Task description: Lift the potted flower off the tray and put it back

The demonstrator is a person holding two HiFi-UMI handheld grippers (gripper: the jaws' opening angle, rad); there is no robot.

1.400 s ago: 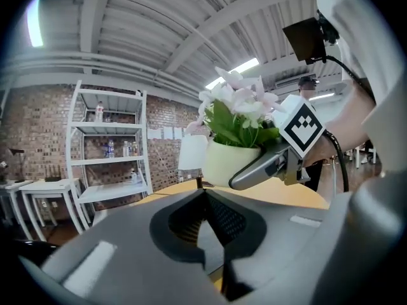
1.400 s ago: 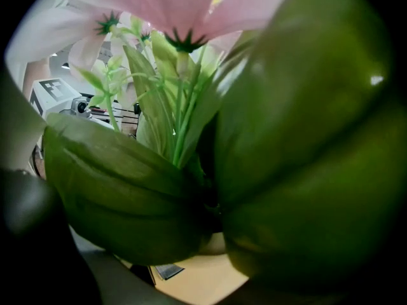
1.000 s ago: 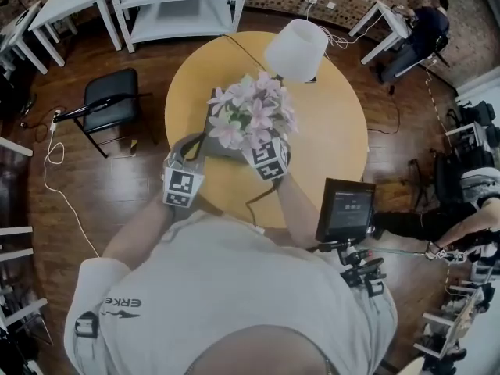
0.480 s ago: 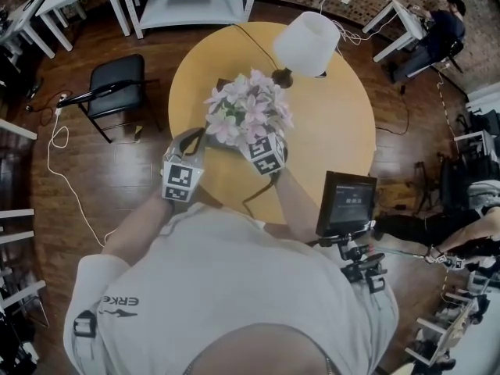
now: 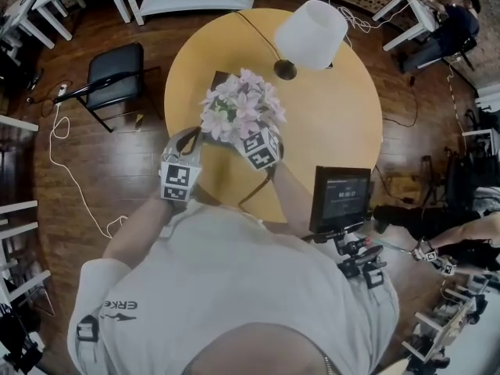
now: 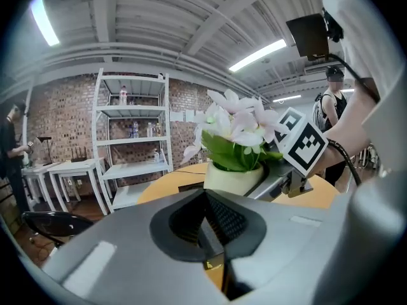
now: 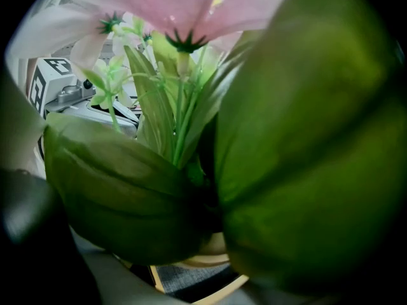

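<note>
Head view: round yellow bench point(image 5: 336, 108), carrying a white-shaded lamp point(image 5: 311, 33) at its far side and a dark tray point(image 5: 219, 77), one corner showing beyond the blooms. Potted flower point(image 5: 241, 114), pink and white, over the bench's near-left part, above the tray. Right gripper point(image 5: 254, 141) tucked under the blooms; left gripper point(image 5: 190, 139) just beside the plant, apart from it. Black chair point(image 5: 116, 69) on the floor; monitor point(image 5: 340, 198) at the person's right. Left gripper view: jaws together, nothing between them; cream pot point(image 6: 232, 175) ahead, the right gripper clamped on its side; white shelving point(image 6: 130, 151) behind. Right gripper view: green leaves point(image 7: 305, 157) fill the frame and hide the jaws; pot rim and dark tray surface below; whether the pot's base touches the tray cannot be told.
</note>
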